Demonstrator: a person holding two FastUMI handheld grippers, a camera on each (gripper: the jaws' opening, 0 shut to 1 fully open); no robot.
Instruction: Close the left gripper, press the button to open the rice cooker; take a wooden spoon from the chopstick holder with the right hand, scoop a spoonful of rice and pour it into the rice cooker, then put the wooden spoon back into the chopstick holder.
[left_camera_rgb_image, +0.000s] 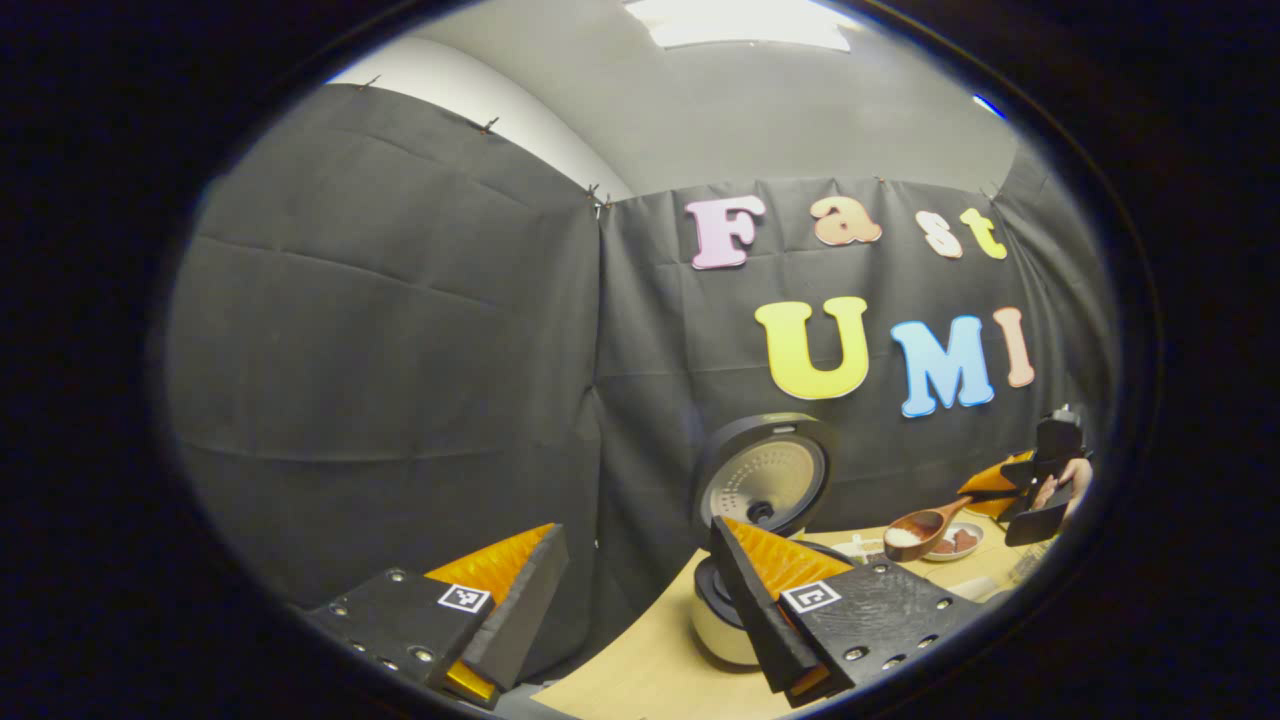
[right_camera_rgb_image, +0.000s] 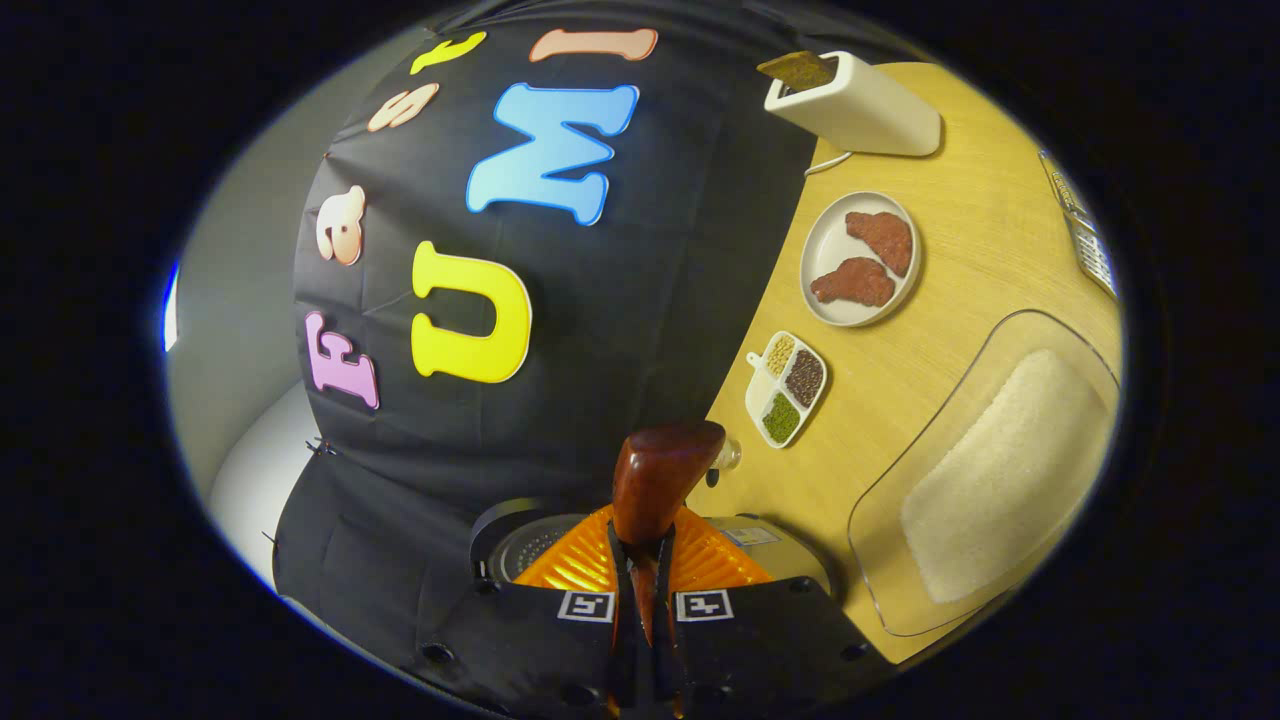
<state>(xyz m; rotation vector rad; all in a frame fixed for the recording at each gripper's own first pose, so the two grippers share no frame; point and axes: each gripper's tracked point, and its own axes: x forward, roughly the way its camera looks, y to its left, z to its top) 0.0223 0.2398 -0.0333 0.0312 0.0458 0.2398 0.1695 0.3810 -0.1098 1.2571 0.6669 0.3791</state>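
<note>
In the left gripper view, the left gripper is seen with its fingers spread wide apart, and nothing is held between them. Beyond its fingers the rice cooker is seen on the wooden table, with its lid raised upright and the inner side of the lid turned toward the camera. Farther off to the right, the right gripper is seen in a hand, and the wooden spoon is held out level from it, with white rice in its bowl, above the table and beside the cooker.

In the right gripper view, the right gripper is closed on the handle of the wooden spoon, whose bowl is seen from the back, so the rice in it is hidden. The open rice cooker lies just below the fingers. On the table a clear tray of white rice, a small divided dish of grains, a white plate with two pieces of meat and a white chopstick holder are shown.
</note>
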